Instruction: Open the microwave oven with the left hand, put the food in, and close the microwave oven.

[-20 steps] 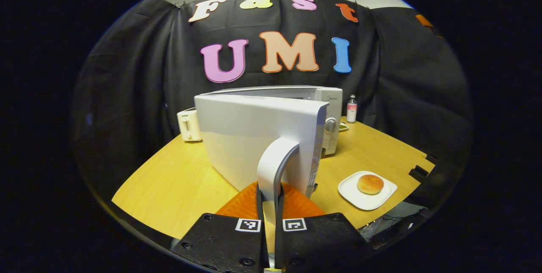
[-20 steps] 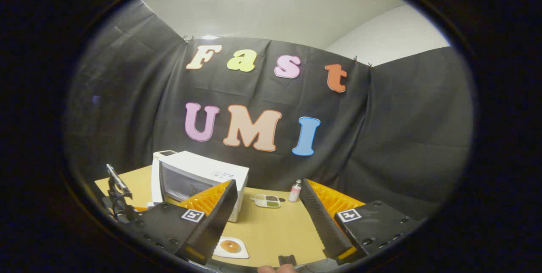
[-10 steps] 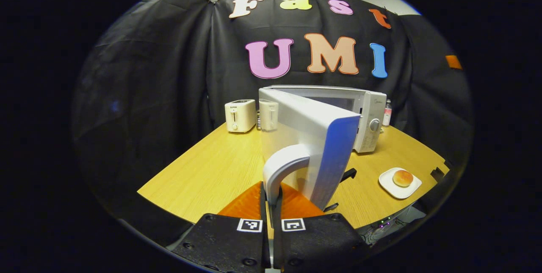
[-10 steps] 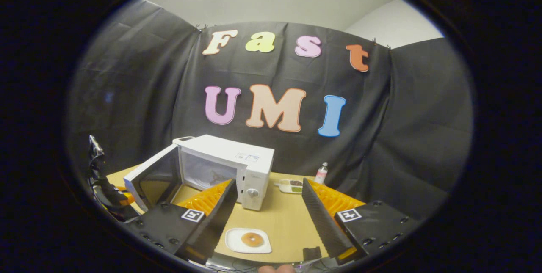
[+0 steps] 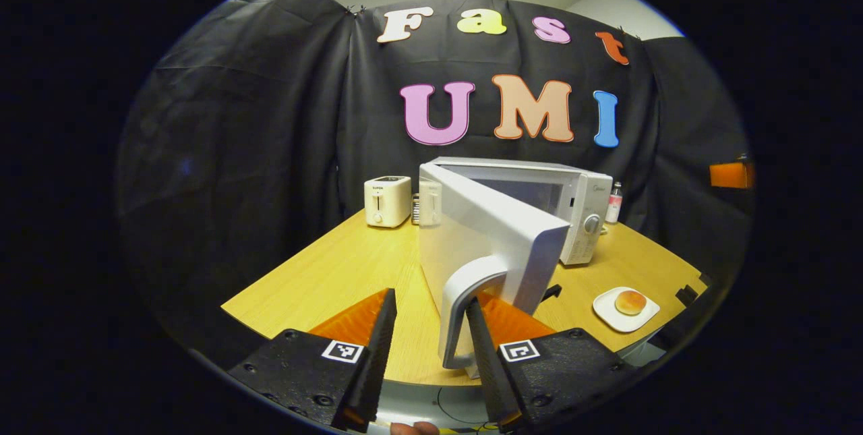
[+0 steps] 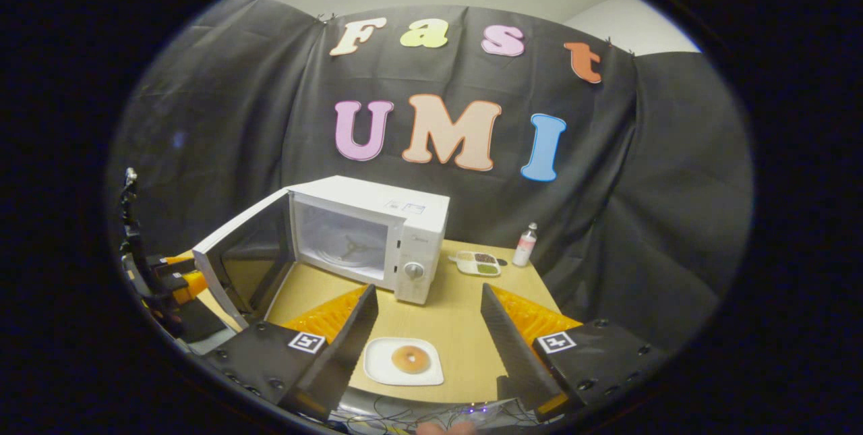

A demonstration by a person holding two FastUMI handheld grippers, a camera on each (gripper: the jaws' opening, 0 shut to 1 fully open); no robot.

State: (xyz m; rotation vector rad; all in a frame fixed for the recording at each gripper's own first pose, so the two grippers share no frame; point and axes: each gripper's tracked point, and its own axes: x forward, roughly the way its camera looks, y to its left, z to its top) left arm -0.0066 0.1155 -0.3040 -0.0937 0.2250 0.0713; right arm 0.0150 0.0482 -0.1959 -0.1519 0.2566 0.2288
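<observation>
Straddling door handle (image 5: 457, 313) | left hand-held gripper (image 5: 426, 327) spread, unclamped | bun (image 6: 410, 359) between right hand-held gripper (image 6: 426, 327) parted fingers

A cream toaster (image 5: 387, 201) stands upright at the far left of the wooden surface (image 5: 337, 273). At the far right, a small bottle (image 6: 525, 245) stands upright just beside a divided dish (image 6: 477, 263) holding dark and green portions.

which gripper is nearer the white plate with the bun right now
Right. The right gripper hovers open just above the white plate with the bun, framing it; the left gripper is open at the microwave's grey door handle, off to the side.
</observation>
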